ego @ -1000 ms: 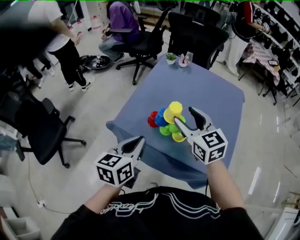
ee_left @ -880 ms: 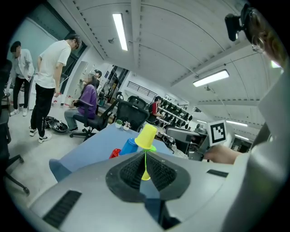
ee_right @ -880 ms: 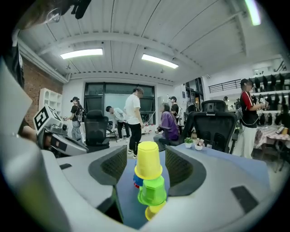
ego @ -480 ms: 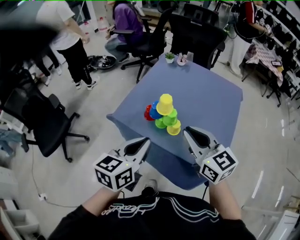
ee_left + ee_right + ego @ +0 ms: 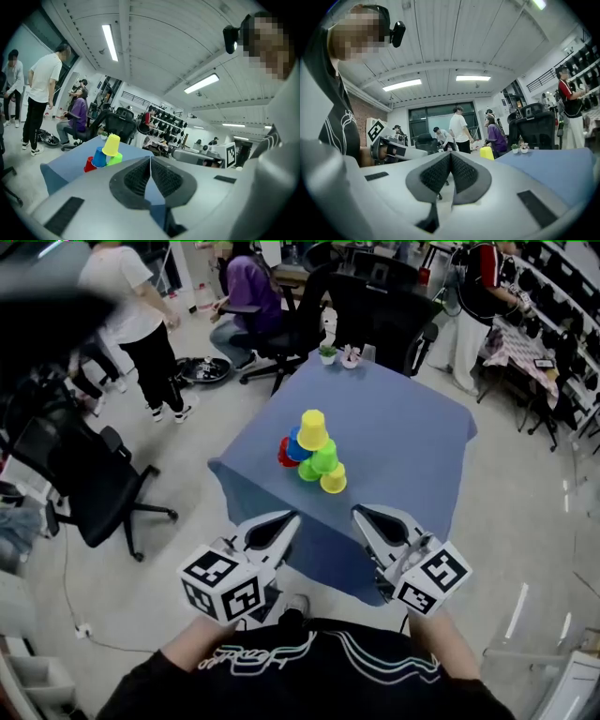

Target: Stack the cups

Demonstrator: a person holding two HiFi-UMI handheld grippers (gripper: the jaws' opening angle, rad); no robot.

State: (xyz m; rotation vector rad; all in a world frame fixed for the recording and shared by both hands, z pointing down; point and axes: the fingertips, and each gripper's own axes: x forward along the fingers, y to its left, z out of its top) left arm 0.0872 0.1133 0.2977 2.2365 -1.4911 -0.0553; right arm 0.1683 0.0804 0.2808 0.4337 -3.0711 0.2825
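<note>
The cups (image 5: 309,454) stand in a small pyramid-like pile near the front of the blue tabletop (image 5: 412,427). A yellow cup (image 5: 312,428) sits mouth-down on top, with a blue cup (image 5: 296,444) and a green cup (image 5: 324,459) under it and a red cup (image 5: 283,456) and another yellow cup (image 5: 333,480) low at the sides. Neither gripper touches the pile. The left gripper (image 5: 284,521) and the right gripper (image 5: 363,516) hang off the tabletop's near edge, close to the person's body and well apart from the cups. Each has its jaws pressed together with nothing between them. The stack looks built, so the step in hand is probably just keeping clear of it. If another cup has to be moved, the jaws should be spread before they reach in. The approach should come from above or from the open front side, taking one cup by its wall and never brushing the lower row, since a light pile like this would likely topple. A small potted plant (image 5: 326,354) stands at the far edge
</note>
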